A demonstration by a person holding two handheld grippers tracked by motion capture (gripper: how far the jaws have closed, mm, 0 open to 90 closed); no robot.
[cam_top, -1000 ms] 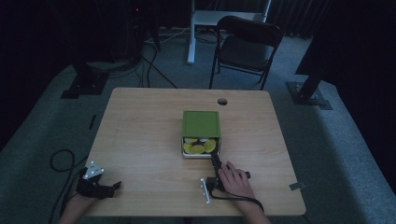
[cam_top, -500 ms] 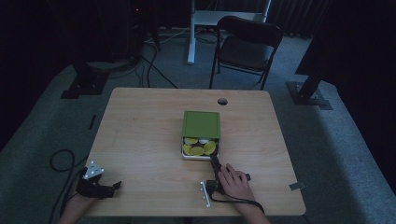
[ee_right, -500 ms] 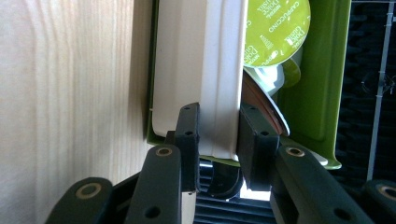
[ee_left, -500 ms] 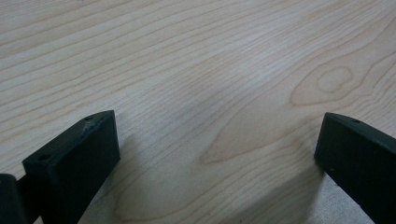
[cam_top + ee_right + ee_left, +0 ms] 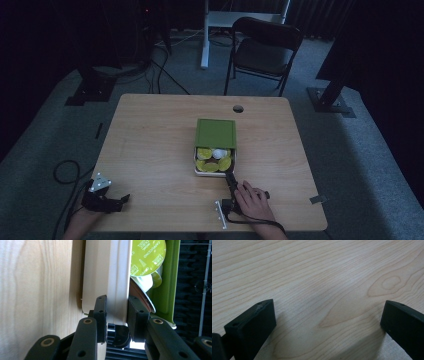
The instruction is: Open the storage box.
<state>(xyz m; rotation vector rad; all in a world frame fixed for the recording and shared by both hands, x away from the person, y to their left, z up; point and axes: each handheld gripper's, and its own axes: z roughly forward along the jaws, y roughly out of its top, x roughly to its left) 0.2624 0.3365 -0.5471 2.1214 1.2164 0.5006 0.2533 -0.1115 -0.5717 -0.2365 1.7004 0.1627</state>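
Note:
A green box sleeve [image 5: 215, 133] lies at the table's middle, and a white tray [image 5: 214, 173] sticks out of its near end. Yellow-green coffee capsules [image 5: 210, 159] and a white one fill the tray. My right gripper [image 5: 229, 176] is shut on the tray's near wall. In the right gripper view, the jaws of the right gripper [image 5: 117, 307] pinch the white tray wall [image 5: 107, 272], with a green-lidded capsule [image 5: 147, 253] behind it. My left gripper [image 5: 122, 200] rests at the table's front left corner. In its own view the left gripper [image 5: 328, 315] is open over bare wood.
A round cable hole [image 5: 238, 108] is near the table's far edge. A folding chair [image 5: 265, 47] stands beyond the table. A small grey tag [image 5: 318, 199] lies near the front right corner. Cables [image 5: 67, 172] coil on the floor to the left.
The white tray has slid a little further out of the green sleeve toward the person, with the right gripper shut on it. The left gripper has stayed put.

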